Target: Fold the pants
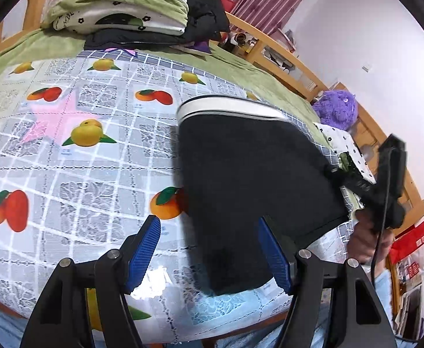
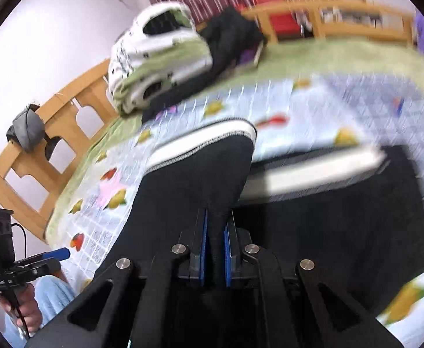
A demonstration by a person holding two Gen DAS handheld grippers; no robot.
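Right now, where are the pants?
The pants lie on the fruit-print cloth, right of centre in the left view; the right hand-held gripper pinches one part.

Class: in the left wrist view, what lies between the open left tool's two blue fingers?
Fruit-print tablecloth and the near edge of the black pants lie between the left tool fingers; it grips nothing.

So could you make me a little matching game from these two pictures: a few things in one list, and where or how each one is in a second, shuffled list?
Things:
1. left gripper
2. right gripper
3. black pants
4. purple plush toy

States:
A. clamped on dark fabric
B. at the far edge of the bed, by the wooden rail
C. open, holding nothing
D. lying on the fruit-print cloth

Pairs: 1-C, 2-A, 3-D, 4-B
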